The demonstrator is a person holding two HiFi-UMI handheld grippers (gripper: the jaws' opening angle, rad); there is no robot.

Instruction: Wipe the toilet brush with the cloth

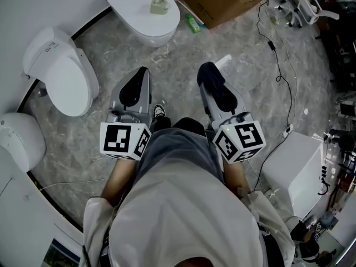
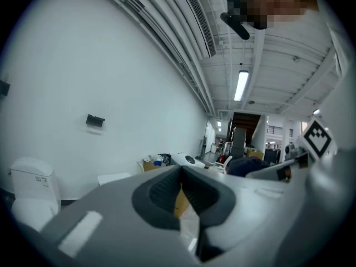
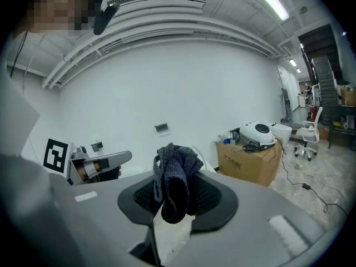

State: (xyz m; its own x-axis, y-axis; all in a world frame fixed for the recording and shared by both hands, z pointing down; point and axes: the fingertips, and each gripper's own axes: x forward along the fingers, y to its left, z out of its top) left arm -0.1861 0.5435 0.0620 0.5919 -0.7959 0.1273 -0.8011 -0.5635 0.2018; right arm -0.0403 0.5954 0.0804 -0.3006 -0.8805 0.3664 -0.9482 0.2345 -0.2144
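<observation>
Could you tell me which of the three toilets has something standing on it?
The farthest toilet, at the head view's top: a pale holder stands on its lid. The left toilet and the near-left one carry nothing.

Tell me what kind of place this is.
Likely a lab or workshop mock-up of a bathroom, not a real one: several toilets stand close together, a cardboard box and loose cables lie on the marble-look floor, and an office chair stands beyond.
</observation>
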